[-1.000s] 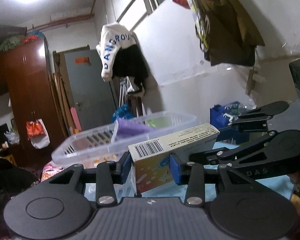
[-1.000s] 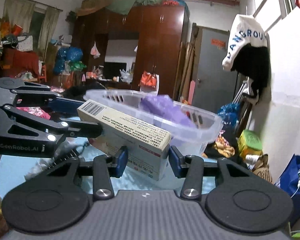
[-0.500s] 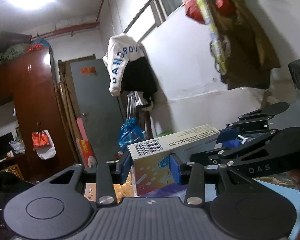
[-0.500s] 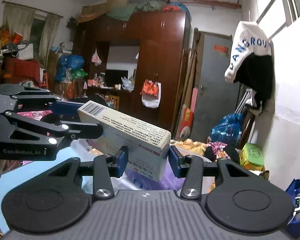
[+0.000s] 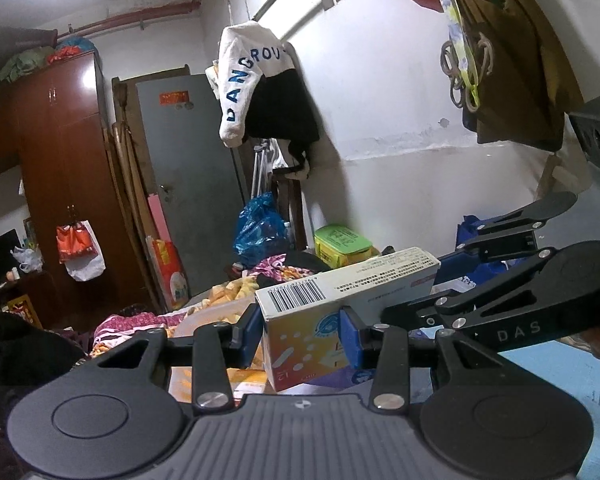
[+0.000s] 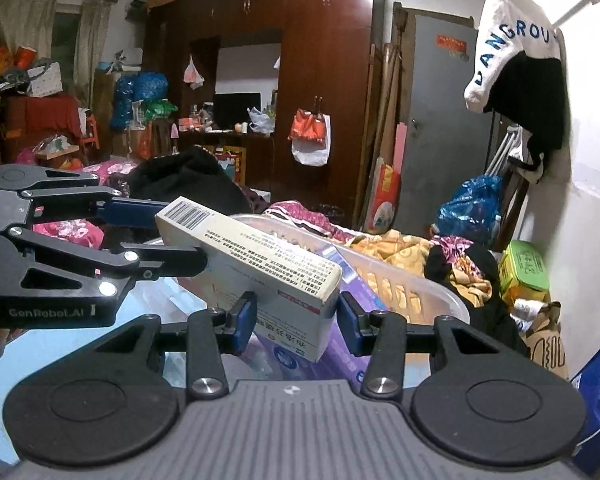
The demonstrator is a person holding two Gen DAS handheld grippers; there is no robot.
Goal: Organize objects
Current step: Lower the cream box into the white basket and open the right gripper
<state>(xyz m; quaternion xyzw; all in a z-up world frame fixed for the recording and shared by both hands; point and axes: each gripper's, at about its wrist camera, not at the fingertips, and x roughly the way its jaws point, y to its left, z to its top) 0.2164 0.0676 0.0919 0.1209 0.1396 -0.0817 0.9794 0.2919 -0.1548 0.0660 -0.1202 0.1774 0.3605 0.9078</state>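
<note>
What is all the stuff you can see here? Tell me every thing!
medicine box: one, white and orange, held over the basket
basket: one, clear plastic, under the box
purple packet: one, inside the basket
wardrobe: one, dark brown, back wall
door: one, grey, beside the wardrobe
hanging top: one, white with blue letters, on the wall
green box: one, by the wall
left gripper: one, black, shut on the box
right gripper: one, black, gripping the other end
</note>
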